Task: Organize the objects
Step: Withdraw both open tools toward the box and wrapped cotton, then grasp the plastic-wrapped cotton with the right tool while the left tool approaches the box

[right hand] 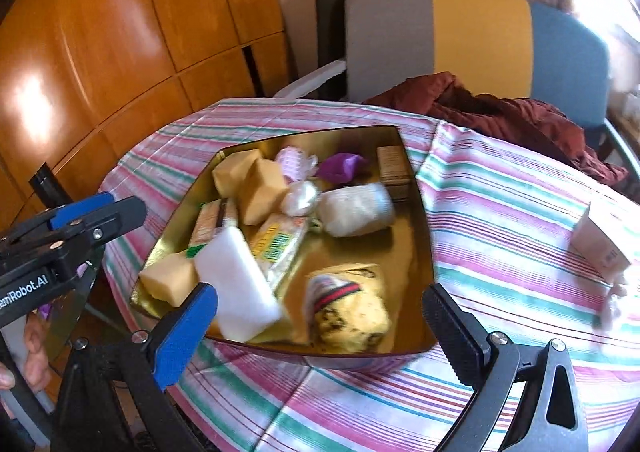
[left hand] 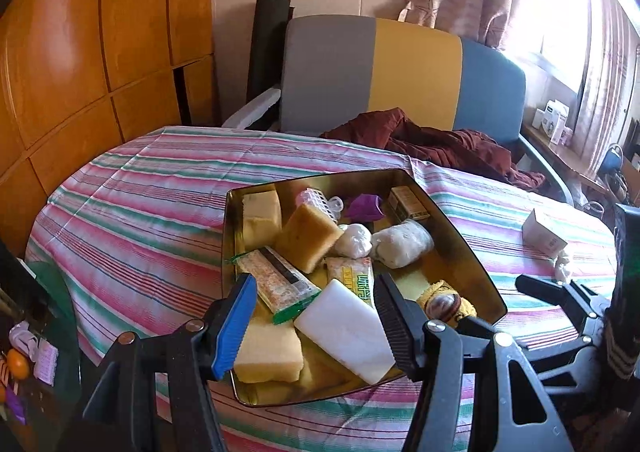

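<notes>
While your left tool is hovering over the near end of the gold tin, its jaws are standing partly apart with the white foam block lying between them; whether the pads are actually pressing on it, I cannot tell. The block is resting tilted on the yellow sponges, probably because the tin is already crowded. Your right tool is hanging wide apart and empty above the tin's near edge, with the yellow patterned pouch lying free below it. Everything sorted is sitting inside the tin on the striped bench, while the small white box is waiting well apart on the right, likely next.
</notes>
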The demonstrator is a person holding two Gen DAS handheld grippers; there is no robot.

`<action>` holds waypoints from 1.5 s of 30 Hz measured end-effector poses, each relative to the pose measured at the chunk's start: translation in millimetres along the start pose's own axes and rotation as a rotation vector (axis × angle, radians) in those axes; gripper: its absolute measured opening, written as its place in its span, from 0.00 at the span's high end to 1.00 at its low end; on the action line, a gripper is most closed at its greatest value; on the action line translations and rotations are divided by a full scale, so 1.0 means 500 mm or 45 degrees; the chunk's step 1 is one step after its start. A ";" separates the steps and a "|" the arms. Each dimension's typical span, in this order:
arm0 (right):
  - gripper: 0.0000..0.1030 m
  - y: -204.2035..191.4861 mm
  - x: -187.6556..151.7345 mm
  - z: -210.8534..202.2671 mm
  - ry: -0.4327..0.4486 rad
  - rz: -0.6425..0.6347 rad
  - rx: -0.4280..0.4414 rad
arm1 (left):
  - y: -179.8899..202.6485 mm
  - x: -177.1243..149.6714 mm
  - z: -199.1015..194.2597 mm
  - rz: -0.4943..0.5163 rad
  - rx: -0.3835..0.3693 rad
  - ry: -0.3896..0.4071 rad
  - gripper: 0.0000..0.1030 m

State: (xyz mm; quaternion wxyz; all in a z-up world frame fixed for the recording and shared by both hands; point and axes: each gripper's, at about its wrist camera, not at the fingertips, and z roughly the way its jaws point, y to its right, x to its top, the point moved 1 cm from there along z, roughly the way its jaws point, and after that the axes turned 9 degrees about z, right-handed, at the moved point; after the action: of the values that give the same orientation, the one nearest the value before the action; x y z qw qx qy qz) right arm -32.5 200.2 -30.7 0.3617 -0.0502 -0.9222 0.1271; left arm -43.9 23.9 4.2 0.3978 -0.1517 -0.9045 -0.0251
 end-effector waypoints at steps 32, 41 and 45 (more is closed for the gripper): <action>0.00 0.387 -0.002 -0.125 0.028 0.388 -0.392 | 0.214 0.046 0.020 0.301 -0.194 -0.013 0.35; 0.00 0.510 -0.002 -0.139 -0.037 0.542 -0.486 | 0.268 0.057 0.042 0.323 -0.315 -0.043 0.35; 0.00 0.568 -0.003 -0.133 -0.054 0.613 -0.534 | 0.276 0.057 0.059 0.301 -0.361 -0.077 0.35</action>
State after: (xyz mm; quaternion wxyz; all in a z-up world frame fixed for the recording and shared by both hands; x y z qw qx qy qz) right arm 14.0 486.6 -61.9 0.2836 -0.3379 -0.8973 0.0172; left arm -42.2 167.5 -5.6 0.3452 -0.3123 -0.8793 -0.1008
